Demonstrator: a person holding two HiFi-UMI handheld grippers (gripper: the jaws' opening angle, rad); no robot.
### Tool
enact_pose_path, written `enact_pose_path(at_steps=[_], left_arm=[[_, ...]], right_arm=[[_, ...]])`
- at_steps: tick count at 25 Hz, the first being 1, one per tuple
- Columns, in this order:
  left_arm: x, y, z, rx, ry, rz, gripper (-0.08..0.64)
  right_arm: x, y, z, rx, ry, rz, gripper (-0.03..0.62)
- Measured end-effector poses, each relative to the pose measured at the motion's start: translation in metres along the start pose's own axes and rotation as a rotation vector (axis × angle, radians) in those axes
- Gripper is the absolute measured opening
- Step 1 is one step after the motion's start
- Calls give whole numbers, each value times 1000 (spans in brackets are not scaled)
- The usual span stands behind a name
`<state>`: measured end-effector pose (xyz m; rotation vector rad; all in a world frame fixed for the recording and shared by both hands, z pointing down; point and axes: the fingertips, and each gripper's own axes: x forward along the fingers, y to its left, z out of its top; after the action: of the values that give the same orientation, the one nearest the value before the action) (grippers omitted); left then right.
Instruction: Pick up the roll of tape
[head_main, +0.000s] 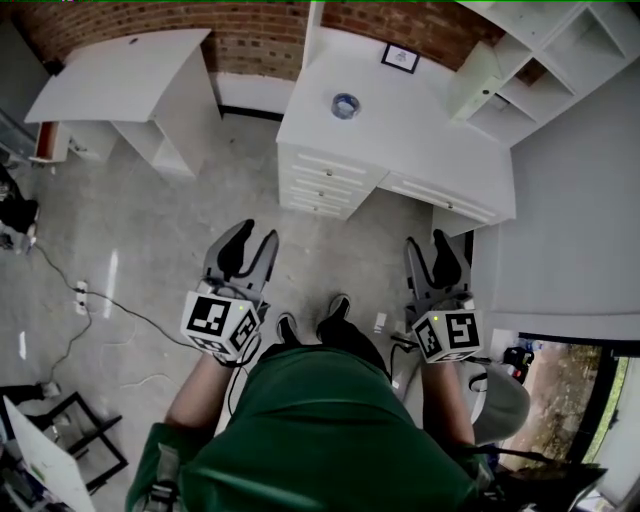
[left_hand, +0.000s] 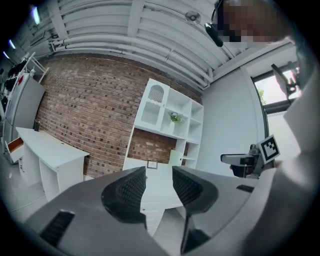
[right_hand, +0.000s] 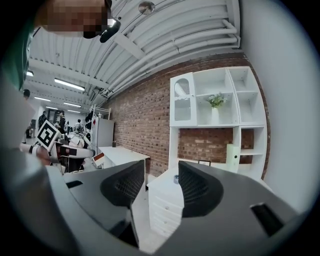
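Observation:
The roll of tape, a small bluish ring, lies flat on the white desk with drawers, far ahead of both grippers. My left gripper is held over the floor in front of the desk, jaws apart and empty. My right gripper is beside it to the right, also apart and empty. In the right gripper view the tape shows as a small spot on the desk top between the open jaws of the right gripper. The left gripper frames the desk; the tape is not visible there.
A small picture frame stands at the back of the desk. White shelving rises to the right. A second white desk stands at left against the brick wall. A cable and power strip lie on the floor at left.

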<state>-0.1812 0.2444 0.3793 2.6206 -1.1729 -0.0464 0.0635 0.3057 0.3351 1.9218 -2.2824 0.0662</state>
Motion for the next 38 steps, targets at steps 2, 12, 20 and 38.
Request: enact_pose_path(at_steps=[2,12,20,38], left_arm=[[12,5,-3,3,11,12,173],[101,8,-3,22,74,73,196],[185,-4,17,25,64,127,196],[249,17,8,10,105,214,196]], right_arm=[[12,-6,-4,4,7,10,224],[101,-71,-24,76,5,107,224],[163,-139,-17,90,-10,186,219],[234,-180,-35,98,39,287,216]])
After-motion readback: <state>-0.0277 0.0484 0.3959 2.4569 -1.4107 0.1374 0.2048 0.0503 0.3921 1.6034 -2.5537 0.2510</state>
